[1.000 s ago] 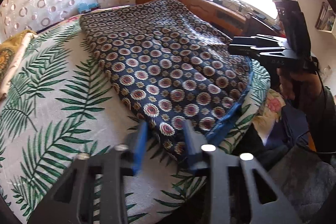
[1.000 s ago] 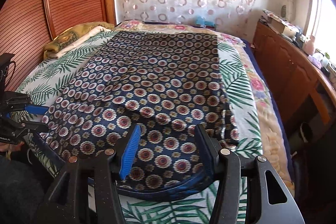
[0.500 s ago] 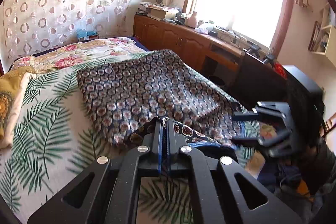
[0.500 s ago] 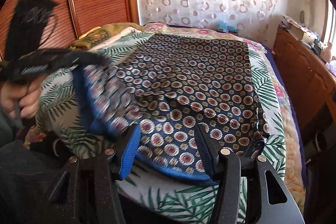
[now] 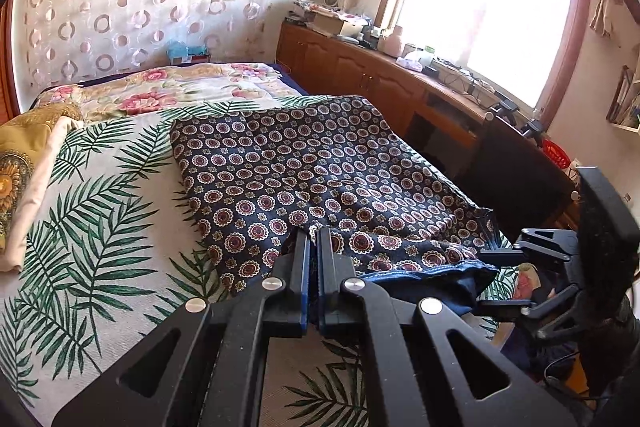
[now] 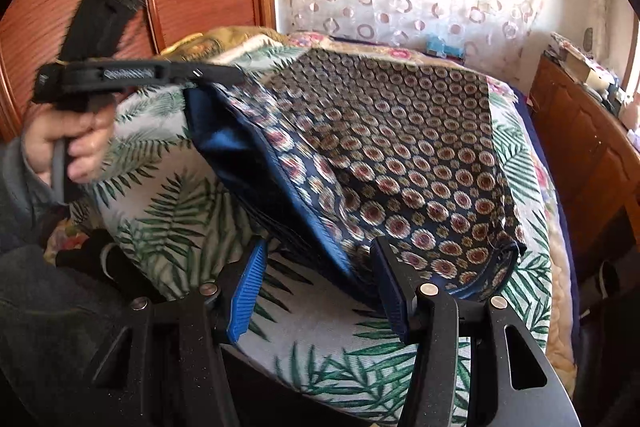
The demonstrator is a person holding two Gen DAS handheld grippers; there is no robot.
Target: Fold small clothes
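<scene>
The left gripper (image 5: 314, 247) is clamped on the near hem of the patterned navy garment (image 5: 304, 171), lifting that corner off the palm-leaf bedspread (image 5: 100, 211); the cloth looks light and limp, best pinched at its blue-trimmed corners. The right gripper (image 6: 320, 291) hangs unclenched over the hem's other end, gripping nothing. Only the right wrist view shows the blue lining (image 6: 236, 147) and the hand (image 6: 68, 143); only the left shows the window (image 5: 488, 11).

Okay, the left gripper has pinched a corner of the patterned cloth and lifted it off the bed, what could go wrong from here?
1. The left gripper is shut on only a thin edge of the patterned cloth, so the corner may slip out as it is carried across.
2. The right gripper is open with the cloth's near hem between its jaws, unclamped, so that side may drag and the fold end up crooked.
3. The cloth lies near the edge of the bed, so a released corner might slide off.
</scene>
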